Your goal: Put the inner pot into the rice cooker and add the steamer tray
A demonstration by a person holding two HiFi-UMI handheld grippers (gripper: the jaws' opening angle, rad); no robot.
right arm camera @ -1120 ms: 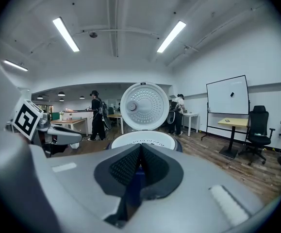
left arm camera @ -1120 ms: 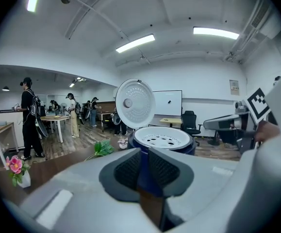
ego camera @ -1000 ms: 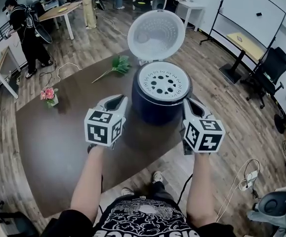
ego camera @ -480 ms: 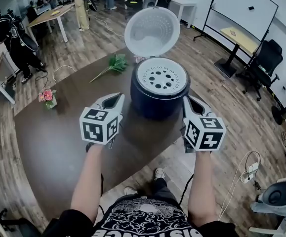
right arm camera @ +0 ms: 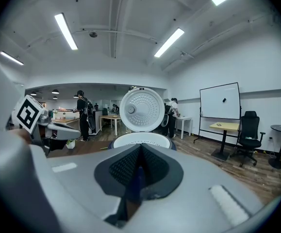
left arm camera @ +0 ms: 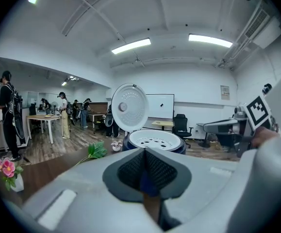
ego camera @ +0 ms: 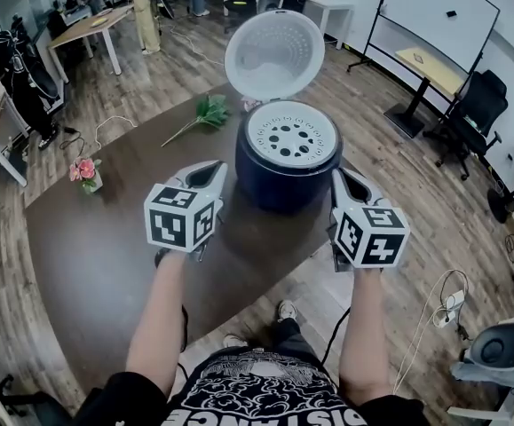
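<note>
White perforated steamer tray (ego camera: 292, 140) is noted seated in the mouth of the dark-blue rice cooker (ego camera: 283, 189), which stands on the brown worktop (ego camera: 97, 238) with its lid (ego camera: 274, 56) raised behind. The inner pot is not visible and is judged to lie beneath the tray. The left gripper (ego camera: 212, 170) and right gripper (ego camera: 339, 177) are held just beside the cooker's near flanks, fingers together, nothing between them. Both placements are judged done.

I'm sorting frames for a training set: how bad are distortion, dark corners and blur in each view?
Head view: evenly lit and sharp, but the brown table looks bowed. Left gripper view: fisheye circle, black corners, white ceiling strip light blown out, left gripper soft up close. Right gripper view: same dark corners; round white cooker lid is crisp.
</note>
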